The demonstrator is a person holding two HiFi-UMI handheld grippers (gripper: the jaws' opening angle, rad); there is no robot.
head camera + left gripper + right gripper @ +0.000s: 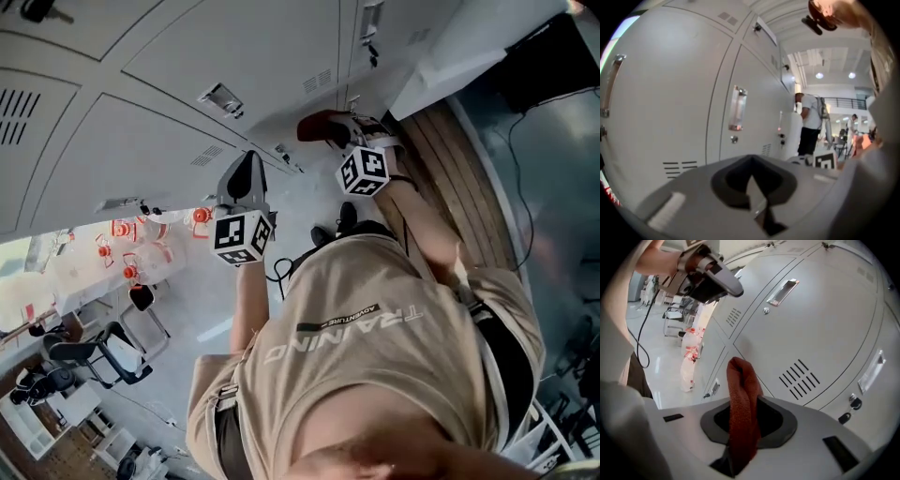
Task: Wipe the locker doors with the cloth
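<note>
Cloth (743, 399) is in the right gripper (740, 427): jaws clamped on a rust-red folded strip that sticks up out of them, with its free end pointing at the locker doors (825, 319). In the head view the cloth (319, 127) sits right up at the grey door face near a latch; can't confirm actual contact from any view. Door area ahead of it has a vent-slot block (799, 378) and a recessed handle (783, 291) further up.

Left gripper (752, 187): jaws fully together, nothing between them. It's held just off the locker doors (661, 103), aimed along the row. In the head view it sits (246, 178) to the left of the right gripper (328, 129), the two near each other but apart.

Background: another person (811, 122) in white top and dark trousers stands further down the locker row. Red-and-white bags (141, 253) sit on the floor, and black chairs (94, 356) stand beyond them.
</note>
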